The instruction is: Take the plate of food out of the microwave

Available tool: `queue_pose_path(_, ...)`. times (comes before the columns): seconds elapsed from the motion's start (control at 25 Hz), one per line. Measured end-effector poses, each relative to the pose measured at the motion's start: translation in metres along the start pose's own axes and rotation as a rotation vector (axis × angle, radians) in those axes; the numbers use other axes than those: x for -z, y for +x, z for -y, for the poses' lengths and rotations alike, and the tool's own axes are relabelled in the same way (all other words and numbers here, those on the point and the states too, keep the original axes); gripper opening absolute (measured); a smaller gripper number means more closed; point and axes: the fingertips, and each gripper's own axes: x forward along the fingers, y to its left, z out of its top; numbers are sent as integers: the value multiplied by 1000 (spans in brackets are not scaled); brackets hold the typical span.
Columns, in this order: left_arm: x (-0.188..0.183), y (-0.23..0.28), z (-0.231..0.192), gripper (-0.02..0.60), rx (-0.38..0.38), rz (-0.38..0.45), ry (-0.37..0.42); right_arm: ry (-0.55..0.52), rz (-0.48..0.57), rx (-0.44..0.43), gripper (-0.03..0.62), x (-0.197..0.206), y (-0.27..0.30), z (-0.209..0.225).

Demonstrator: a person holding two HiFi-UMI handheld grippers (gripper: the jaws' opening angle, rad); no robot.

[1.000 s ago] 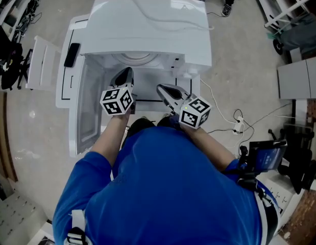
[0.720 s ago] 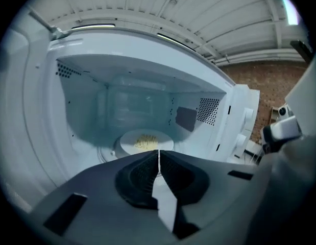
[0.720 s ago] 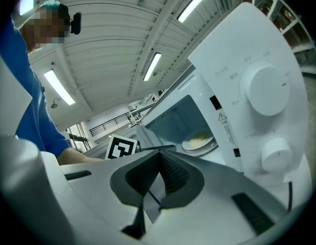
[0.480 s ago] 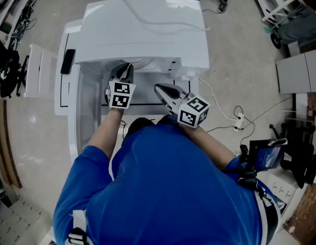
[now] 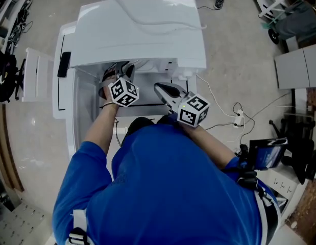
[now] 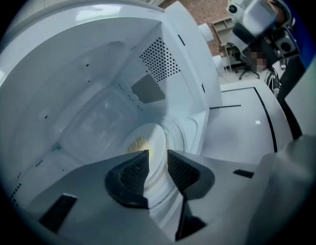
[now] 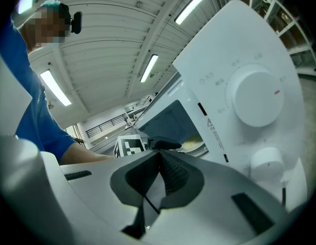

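You are only partway through this job. The door [image 5: 66, 93] of the white microwave [image 5: 142, 29] is already standing open at its left side, so that bit is done. But the plate [image 6: 153, 139] is sitting inside, on the floor of the microwave, so lifting it out is the part that is left. You are reaching your left gripper [image 6: 156, 155] into the opening, and its jaws have just been opening. Now they are standing apart with the rim of the plate running between them, and the pads [image 6: 131, 175] are not squeezing it as far as I can see. I think you are getting ready to pinch that rim and then pull the plate out past the front edge. Your right gripper [image 7: 160, 156] is waiting outside, in front of the microwave's right side, with its jaws pressed together and nothing in them. The plate is looking round, white and smooth, hard and maybe a bit slippery, with yellow food [image 6: 136, 145] lying on it. The microwave is a smooth, shiny white box with plain walls and a patch of little holes [image 6: 159, 60] in one wall. On its front a big round knob [image 7: 254, 97] is sticking out, with a smaller knob [image 7: 267, 162] under it. The pads are dark and bumpy with tiny ridges, which should be helping them hold the slick rim.
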Motion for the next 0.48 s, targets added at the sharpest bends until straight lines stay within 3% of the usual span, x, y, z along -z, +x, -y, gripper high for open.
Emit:
queue_pose_path(0.28,0,8,8,107,17,-46,221,-4,17,15,-8,-5,-6,6)
queue_pose_path(0.48,2,13,9,106,26,-72,303,-3,26,16,-8,-10,-6,5)
